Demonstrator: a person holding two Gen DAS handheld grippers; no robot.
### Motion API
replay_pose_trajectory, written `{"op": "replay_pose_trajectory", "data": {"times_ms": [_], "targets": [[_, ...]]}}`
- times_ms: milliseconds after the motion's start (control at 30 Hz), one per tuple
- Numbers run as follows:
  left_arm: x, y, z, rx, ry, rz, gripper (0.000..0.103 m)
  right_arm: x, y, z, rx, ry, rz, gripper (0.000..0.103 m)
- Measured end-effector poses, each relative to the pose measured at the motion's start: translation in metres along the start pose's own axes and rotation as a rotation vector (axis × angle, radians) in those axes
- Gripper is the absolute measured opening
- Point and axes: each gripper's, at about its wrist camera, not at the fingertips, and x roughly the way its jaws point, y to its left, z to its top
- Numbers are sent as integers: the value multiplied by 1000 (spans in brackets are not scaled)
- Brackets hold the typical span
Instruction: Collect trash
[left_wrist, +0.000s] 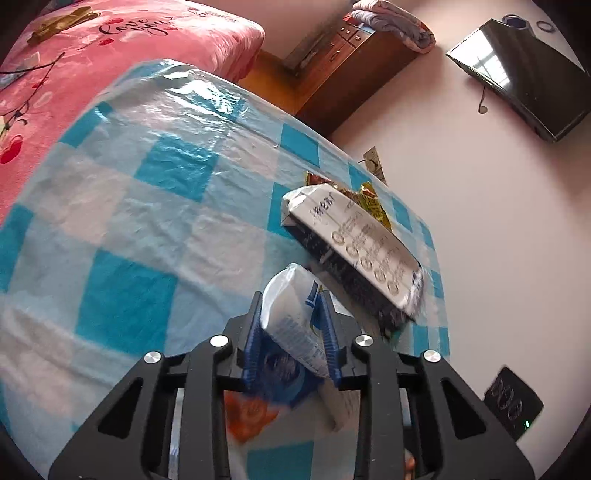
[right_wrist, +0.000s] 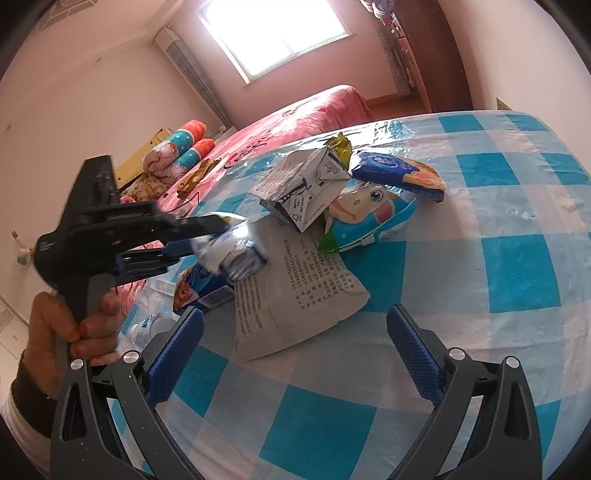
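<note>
We are pinching a crumpled white wrapper (left_wrist: 291, 317) in the left tool (left_wrist: 291, 325); the right tool (right_wrist: 295, 354) is hanging spread. A shallow grip risks dropping it.

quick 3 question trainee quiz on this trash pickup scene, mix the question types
1. True or false: the left gripper is shut on a crumpled white and blue wrapper.
2. The right gripper is: A) shut on a carton B) open and holding nothing C) shut on the tablecloth.
3. Fill in: the flattened carton lies partly on the grey printed ____.

Key: 1 true; 2 B; 3 bag. All of it sits on the blue and white checked tablecloth.
</note>
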Motion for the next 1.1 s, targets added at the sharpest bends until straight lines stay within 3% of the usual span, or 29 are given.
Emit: {"op": "replay_pose_trajectory", "data": {"times_ms": [300,567,733,933,1100], "targets": [[-49,21,-29,9,-22,-49,22,11,22,-3,-103,36,-53,98],[-66,39,-51,-14,-19,-93,22,21,15,10,-93,53,-140,98],[-75,41,-59,-7,-24,-119,22,43,23,20,-159,120,-163,98],[-78,42,-67,4,-17,-139,22,69,43,21,-304,155,-262,98],[-75,39,-78,16,2,-167,22,74,47,19,-326,161,-295,95]]}}
